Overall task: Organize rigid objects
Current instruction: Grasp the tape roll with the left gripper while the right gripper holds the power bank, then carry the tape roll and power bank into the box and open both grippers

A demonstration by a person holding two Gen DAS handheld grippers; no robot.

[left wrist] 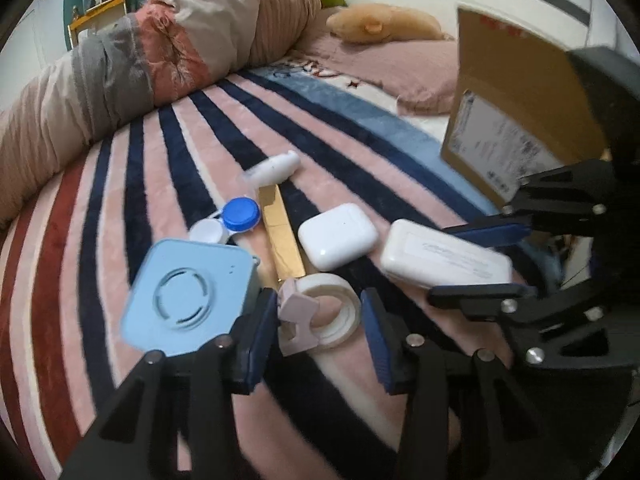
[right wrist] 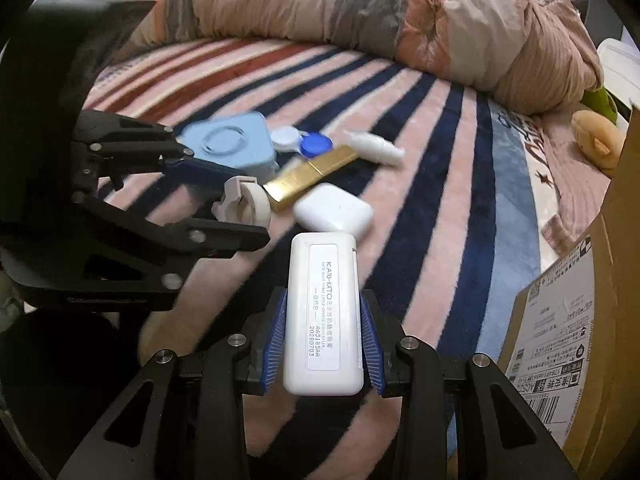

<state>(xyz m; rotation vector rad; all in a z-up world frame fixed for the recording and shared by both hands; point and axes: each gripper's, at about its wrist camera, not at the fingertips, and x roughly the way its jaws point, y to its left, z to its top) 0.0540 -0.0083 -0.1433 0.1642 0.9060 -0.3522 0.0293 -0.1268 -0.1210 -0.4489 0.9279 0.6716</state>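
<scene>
1. The right gripper (right wrist: 323, 336) is clenched on a white rectangular plastic case with a printed label (right wrist: 323, 312). The blue ribbed pads (right wrist: 276, 334) press both long sides near the case's near end. Its long axis runs straight ahead along the fingers.

2. The open brown cardboard box with shipping labels (right wrist: 560, 340) stands on the right of the right wrist view, just beside the right gripper. Judged from the task, this box is the likely destination, and the move would be a swing to that side. The right hand is the nearer one to it.

3. The left gripper (left wrist: 320, 332) straddles a white ring-shaped tape roll in a pale pink plastic dispenser (left wrist: 320, 312). The roll lies flat between the jaws. The pads do not appear to press on it, so the jaws read as released.

4. The remaining items lie close together on the striped plush blanket (left wrist: 160, 152), ahead of both grippers:
   - a light blue, rounded square plastic device with a moulded ring (left wrist: 188, 296);
   - a blue and white double-cup lens case (left wrist: 228, 222);
   - a flat gold foil-faced bar (left wrist: 280, 236);
   - a glossy white rounded earbud case (left wrist: 338, 236);
   - a small white plastic bottle (left wrist: 276, 168), lying on its side.

5. The blanket is soft and may let hard items tilt.
</scene>
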